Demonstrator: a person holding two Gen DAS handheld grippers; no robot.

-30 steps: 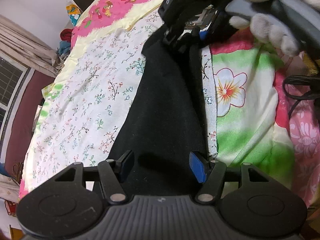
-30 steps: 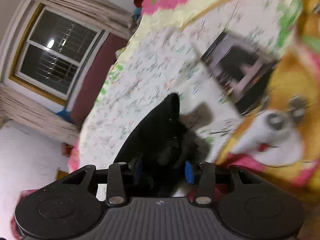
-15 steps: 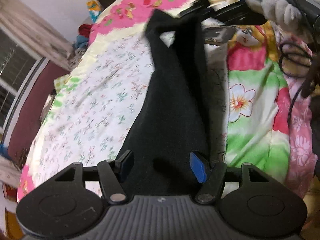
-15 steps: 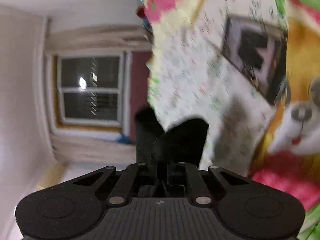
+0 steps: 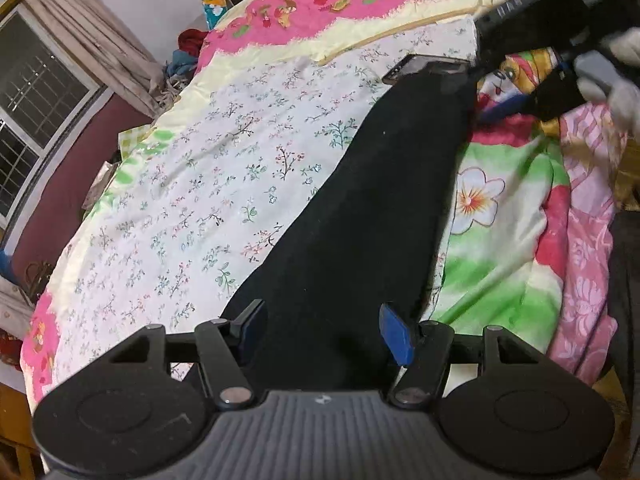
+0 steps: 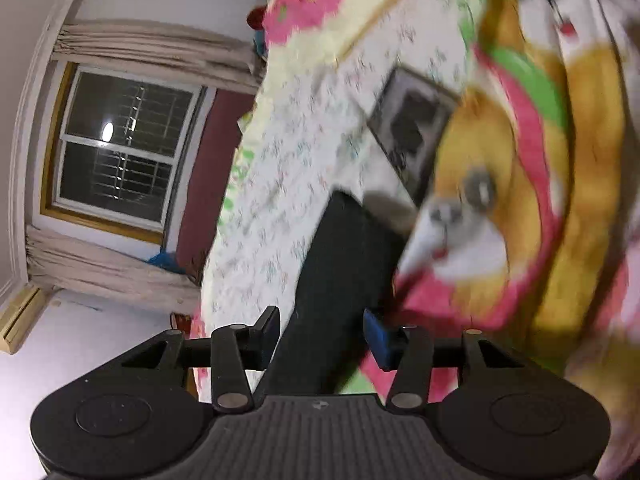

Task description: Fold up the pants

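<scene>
The black pants (image 5: 372, 208) lie stretched in a long narrow strip on the floral bed sheet (image 5: 200, 184), running from my left gripper to the far right. My left gripper (image 5: 322, 330) is open, its fingers on either side of the near end of the pants. My right gripper (image 6: 320, 336) is open too, with the far end of the pants (image 6: 340, 280) lying flat between its fingers; it shows in the left wrist view (image 5: 532, 32) above that far end, held by a gloved hand.
A dark framed rectangular object (image 5: 424, 66) lies on the sheet by the pants' far end, and also shows in the right wrist view (image 6: 412, 132). A colourful cartoon blanket (image 5: 516, 208) covers the right side. A window with curtains (image 6: 120, 152) is on the left wall.
The right gripper had the pants' end pinched and lifted; it has lowered it onto the bed and opened, so the pants now lie flat. The left gripper stayed open over the near end.
</scene>
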